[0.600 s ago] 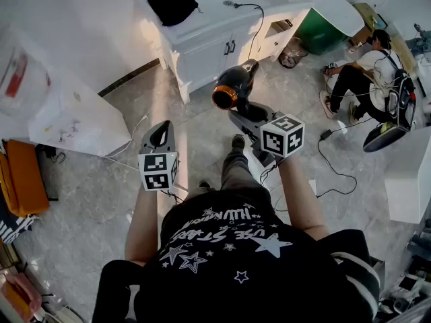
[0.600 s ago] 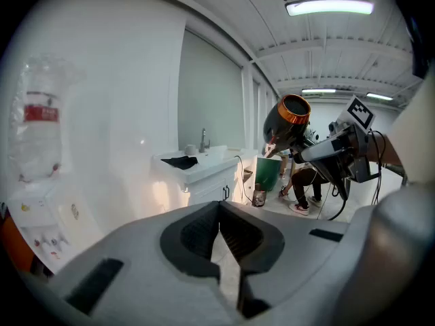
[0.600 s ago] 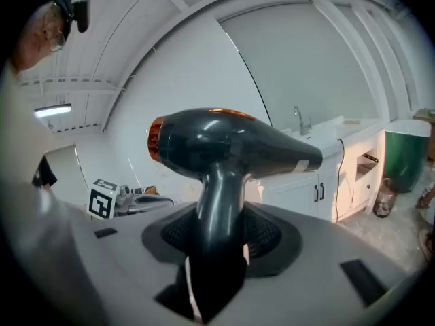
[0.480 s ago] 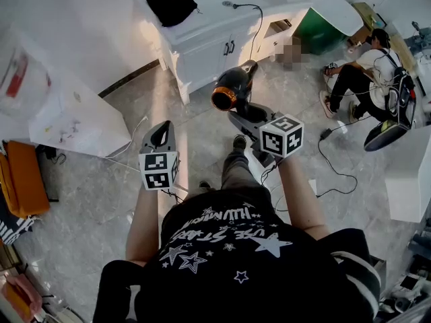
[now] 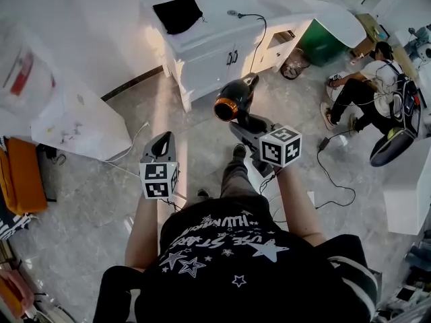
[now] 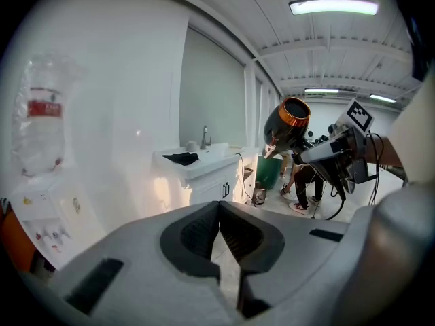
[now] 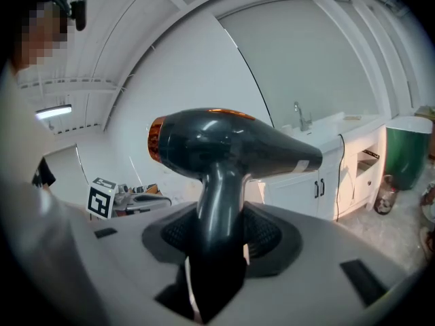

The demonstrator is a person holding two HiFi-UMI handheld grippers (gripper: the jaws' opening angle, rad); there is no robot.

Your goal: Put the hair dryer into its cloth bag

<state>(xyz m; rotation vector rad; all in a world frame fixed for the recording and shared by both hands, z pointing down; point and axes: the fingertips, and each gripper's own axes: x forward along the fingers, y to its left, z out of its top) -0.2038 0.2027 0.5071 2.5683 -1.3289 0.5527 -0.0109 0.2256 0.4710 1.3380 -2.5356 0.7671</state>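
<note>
A black hair dryer (image 5: 234,99) with an orange ring at its rear is held up in the air by its handle. My right gripper (image 5: 250,121) is shut on that handle, and in the right gripper view the handle (image 7: 219,202) fills the gap between the pads. My left gripper (image 5: 161,142) hangs lower to the left, shut and holding nothing; its jaws meet at the front (image 6: 219,212). The black cloth bag (image 5: 178,13) lies flat on the white cabinet top ahead, also visible as the bag (image 6: 181,158) in the left gripper view, well apart from both grippers.
The white sink cabinet (image 5: 222,42) stands ahead with a cable (image 5: 256,20) hanging over its front. A green bin (image 5: 322,40) and a seated person (image 5: 367,86) are at the right. A white unit (image 5: 74,123) stands at the left. A cord (image 5: 333,173) trails on the floor.
The whole head view has slid slightly downward. Both grippers and the hair dryer keep their places relative to the cabinet.
</note>
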